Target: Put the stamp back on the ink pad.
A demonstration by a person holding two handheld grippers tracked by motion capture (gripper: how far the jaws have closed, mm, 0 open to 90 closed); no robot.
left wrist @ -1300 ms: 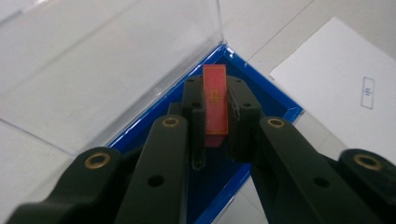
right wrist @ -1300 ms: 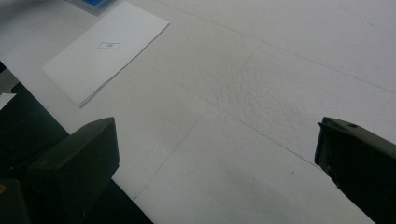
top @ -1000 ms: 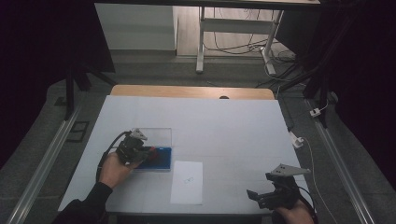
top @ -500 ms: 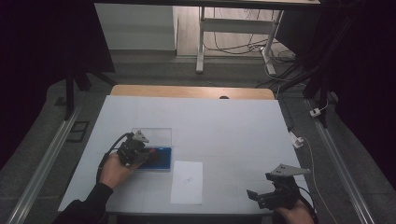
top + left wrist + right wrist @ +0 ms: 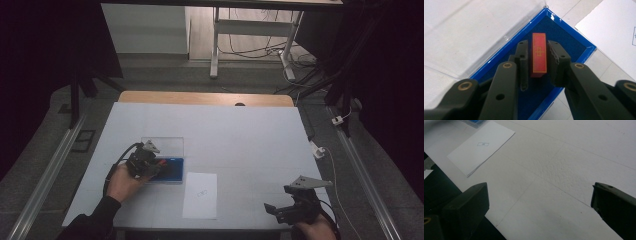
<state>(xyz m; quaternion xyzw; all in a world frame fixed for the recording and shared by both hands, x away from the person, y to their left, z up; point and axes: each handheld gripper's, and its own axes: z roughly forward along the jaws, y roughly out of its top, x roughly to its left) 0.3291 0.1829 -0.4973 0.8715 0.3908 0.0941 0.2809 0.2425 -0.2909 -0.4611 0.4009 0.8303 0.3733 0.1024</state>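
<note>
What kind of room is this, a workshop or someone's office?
Probably a lab or studio set up for recording handwork: a white-covered table under dark surroundings, metal rails along the floor beside it, and loose cables under a desk frame behind.

A glossy red block (image 5: 539, 55) with gilt printing is lying on a matt, velvety dark lining inside a shiny blue plastic case (image 5: 584, 51) with a clear plastic lid (image 5: 474, 37), beside smooth white paper (image 5: 200, 195) on the matt, finely pebbled white table (image 5: 564, 172).
</note>
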